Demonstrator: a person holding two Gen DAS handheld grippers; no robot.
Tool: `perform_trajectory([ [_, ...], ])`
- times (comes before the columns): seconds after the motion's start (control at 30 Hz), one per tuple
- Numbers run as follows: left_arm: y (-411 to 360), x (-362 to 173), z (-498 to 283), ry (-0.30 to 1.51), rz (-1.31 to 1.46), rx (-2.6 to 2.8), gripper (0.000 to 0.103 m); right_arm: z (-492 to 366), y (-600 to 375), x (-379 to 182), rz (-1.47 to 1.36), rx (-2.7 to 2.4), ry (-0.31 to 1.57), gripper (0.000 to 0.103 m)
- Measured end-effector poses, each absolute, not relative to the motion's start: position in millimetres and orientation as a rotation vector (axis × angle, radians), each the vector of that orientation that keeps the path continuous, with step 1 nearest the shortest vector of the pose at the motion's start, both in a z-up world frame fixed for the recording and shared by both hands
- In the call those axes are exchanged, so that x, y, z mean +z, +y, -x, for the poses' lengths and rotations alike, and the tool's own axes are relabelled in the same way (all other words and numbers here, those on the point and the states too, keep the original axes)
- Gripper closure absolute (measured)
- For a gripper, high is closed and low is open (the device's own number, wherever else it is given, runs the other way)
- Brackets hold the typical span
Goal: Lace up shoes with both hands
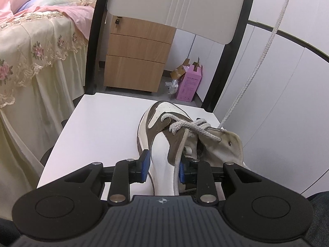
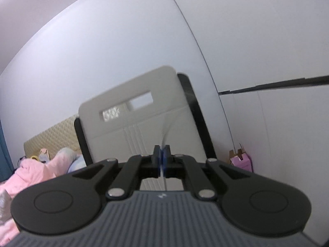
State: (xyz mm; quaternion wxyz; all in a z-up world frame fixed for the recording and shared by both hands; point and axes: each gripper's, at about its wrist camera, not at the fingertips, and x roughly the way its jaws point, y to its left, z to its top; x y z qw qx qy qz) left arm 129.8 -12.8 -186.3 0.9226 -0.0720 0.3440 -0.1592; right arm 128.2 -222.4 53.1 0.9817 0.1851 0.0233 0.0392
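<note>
Brown-and-white shoe (image 1: 162, 135) — toe pointing away, lengthwise toward chair back (image 1: 176, 4).

pink box (image 1: 190, 82) mid-right of left wrist view has dark print, too small to read; nothing else legible

1. A home bedroom.
2. A bed (image 1: 30, 57) with a lace-trimmed floral cover and pink bedding (image 1: 16, 6) stands at the left.
3. A padded headboard (image 2: 51, 135) backs the wall.
4. A wooden drawer unit (image 1: 137, 55) and a pink box (image 1: 190, 82) sit behind a white chair (image 1: 174, 6).
</note>
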Motion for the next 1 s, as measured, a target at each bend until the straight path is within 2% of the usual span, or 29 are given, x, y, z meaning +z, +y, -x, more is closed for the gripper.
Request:
perform_trajectory([
  [0.27,-13.7,-186.5,-130.2,0.712,0.146,-0.318,0.072,-118.7,-232.9,97.9,-0.286,0.082,0.031,0.100],
  [0.6,-5.5,-176.9,-122.6,0.674,0.171,-0.342,0.072,-106.2,-211.0,102.0,0.024,0.157,0.053,0.100],
  [0.67,-0.2,-172.3,-120.6,0.659,0.196,-0.360,0.072,-111.5,-202.8,91.4,0.110,0.196,0.109,0.100],
  [0.73,7.6,-168.6,-120.7,0.646,0.246,-0.379,0.063,-115.0,-193.9,70.6,0.200,0.223,0.175,0.100],
  [1.0,47.4,-172.1,-134.2,0.612,0.714,-0.595,0.053,-111.6,-167.2,-40.6,0.358,0.271,0.462,0.100],
])
